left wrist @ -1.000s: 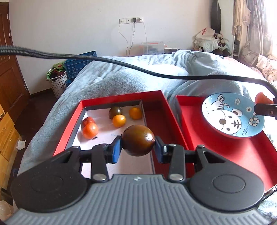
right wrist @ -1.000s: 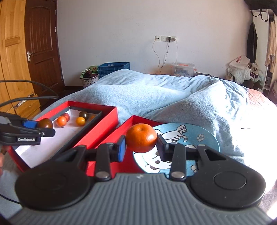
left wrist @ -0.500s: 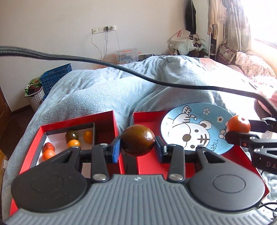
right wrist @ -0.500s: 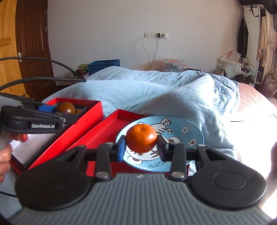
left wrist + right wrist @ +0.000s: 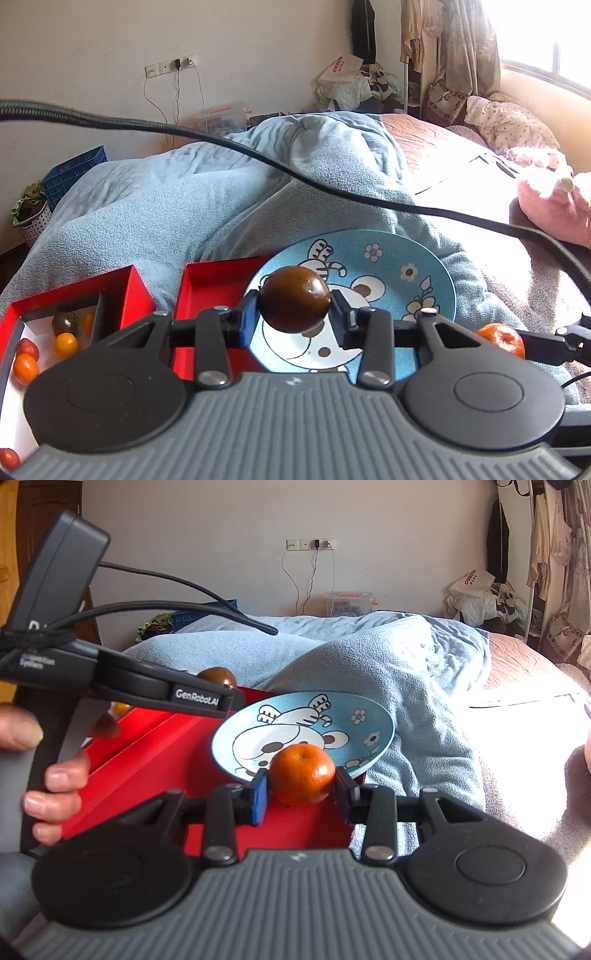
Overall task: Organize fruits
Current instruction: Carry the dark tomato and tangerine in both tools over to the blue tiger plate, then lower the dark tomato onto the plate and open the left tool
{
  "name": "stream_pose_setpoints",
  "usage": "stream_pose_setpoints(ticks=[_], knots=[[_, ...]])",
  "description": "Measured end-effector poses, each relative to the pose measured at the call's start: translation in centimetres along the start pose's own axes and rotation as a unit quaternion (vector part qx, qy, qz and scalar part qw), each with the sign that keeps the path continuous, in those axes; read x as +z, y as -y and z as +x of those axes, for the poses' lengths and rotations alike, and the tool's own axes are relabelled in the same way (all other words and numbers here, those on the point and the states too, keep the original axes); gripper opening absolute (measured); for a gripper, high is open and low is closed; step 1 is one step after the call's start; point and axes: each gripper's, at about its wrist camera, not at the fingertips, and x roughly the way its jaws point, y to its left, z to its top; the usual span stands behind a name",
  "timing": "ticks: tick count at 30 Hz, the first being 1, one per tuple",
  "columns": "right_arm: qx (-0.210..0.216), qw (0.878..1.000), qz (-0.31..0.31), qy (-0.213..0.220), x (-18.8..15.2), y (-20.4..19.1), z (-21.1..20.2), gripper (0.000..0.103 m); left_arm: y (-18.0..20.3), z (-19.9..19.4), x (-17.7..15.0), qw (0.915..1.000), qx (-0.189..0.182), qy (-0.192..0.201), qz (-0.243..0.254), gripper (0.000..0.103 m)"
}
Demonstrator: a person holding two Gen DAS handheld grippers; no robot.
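Observation:
My left gripper [image 5: 294, 317] is shut on a dark brown tomato [image 5: 293, 298] and holds it above the blue cartoon plate [image 5: 417, 266]. My right gripper [image 5: 301, 794] is shut on an orange mandarin [image 5: 302, 773] at the plate's near rim [image 5: 373, 709]. The plate rests on a red box lid [image 5: 155, 760]. In the left wrist view the mandarin [image 5: 502, 338] shows at the right. In the right wrist view the left gripper's tomato [image 5: 216, 675] shows at the left. A red box [image 5: 125, 291] at the left holds several small orange, red and dark fruits [image 5: 65, 343].
The boxes lie on a bed with a rumpled blue blanket [image 5: 177, 199]. A black cable [image 5: 332, 192] crosses the left wrist view. A pink cushion [image 5: 554, 210] lies at the right. A blue crate [image 5: 74, 173] and a basket stand by the wall.
Both grippers have moved over toward the plate with their fruits held. The left gripper now hangs above the plate; the right one has come up to its near rim.

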Motion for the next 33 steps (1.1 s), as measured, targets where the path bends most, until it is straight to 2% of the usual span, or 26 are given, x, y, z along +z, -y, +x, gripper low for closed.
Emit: stream_pose_setpoints(ticks=[11, 25, 27, 28, 29, 33], knots=[[0.004, 1.0, 0.005, 0.003, -0.5, 0.8, -0.4, 0.041, 1.1, 3.5, 0.2, 0.9997, 0.02, 0.007, 0.009, 0.046], [0.012, 1.0, -0.008, -0.009, -0.6, -0.2, 0.0, 0.041, 1.1, 5.7, -0.3, 0.9988, 0.042, 0.011, 0.024, 0.047], [0.011, 1.0, -0.007, -0.009, -0.7, -0.1, 0.1, 0.041, 1.3, 5.6, -0.3, 0.9984, 0.049, 0.015, 0.027, 0.055], [0.011, 1.0, -0.006, -0.01, -0.7, -0.1, 0.2, 0.041, 1.3, 5.6, -0.2, 0.9982, 0.052, 0.016, 0.025, 0.07], [0.01, 1.0, -0.007, -0.01, -0.7, -0.2, 0.3, 0.041, 1.3, 5.5, -0.2, 0.998, 0.056, 0.018, 0.023, 0.079], [0.008, 1.0, -0.011, -0.01, -0.3, -0.3, 0.7, 0.041, 1.1, 5.1, -0.2, 0.9976, 0.059, 0.026, 0.026, 0.08]])
